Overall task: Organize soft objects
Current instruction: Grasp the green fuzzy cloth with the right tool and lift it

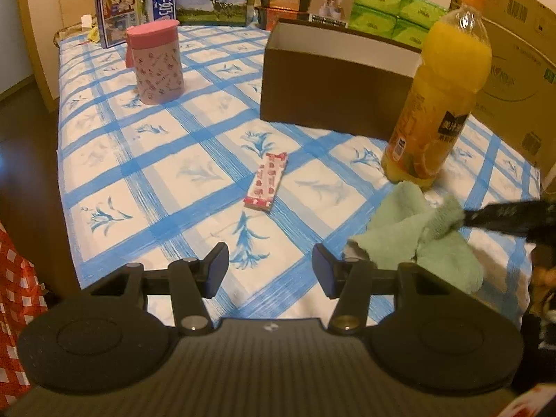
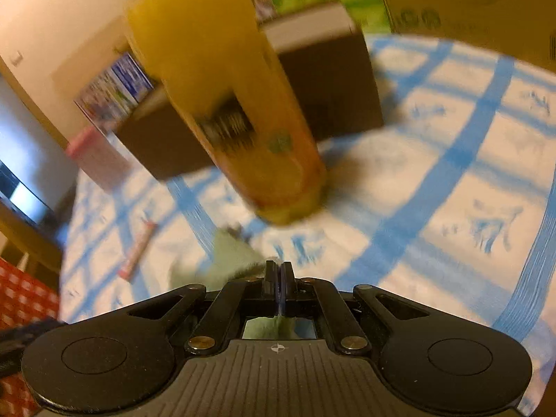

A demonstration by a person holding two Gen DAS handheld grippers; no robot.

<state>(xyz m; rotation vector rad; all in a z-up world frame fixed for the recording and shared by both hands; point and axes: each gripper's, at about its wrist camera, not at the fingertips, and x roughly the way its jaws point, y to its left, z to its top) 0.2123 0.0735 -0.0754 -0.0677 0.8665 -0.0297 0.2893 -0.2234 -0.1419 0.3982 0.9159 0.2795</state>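
The counter (image 1: 166,160) is covered with a white cloth checked in blue bands with blue flower motifs. An orange-juice bottle (image 1: 441,90) with an orange cap stands upright near the right side, just in front of an open brown box (image 1: 333,93) with a pale interior. A pink patterned canister (image 1: 156,66) with a pink lid stands upright towards the far left, well apart from the box. A small red-and-white packet (image 1: 267,180) lies flat near the middle. Along the far edge stand two milk cartons (image 1: 135,7), a green tissue pack (image 1: 392,10) and smaller boxes. A large cardboard carton (image 1: 514,62) stands at the right. Red-and-white checked fabric (image 1: 17,299) shows at the lower left.
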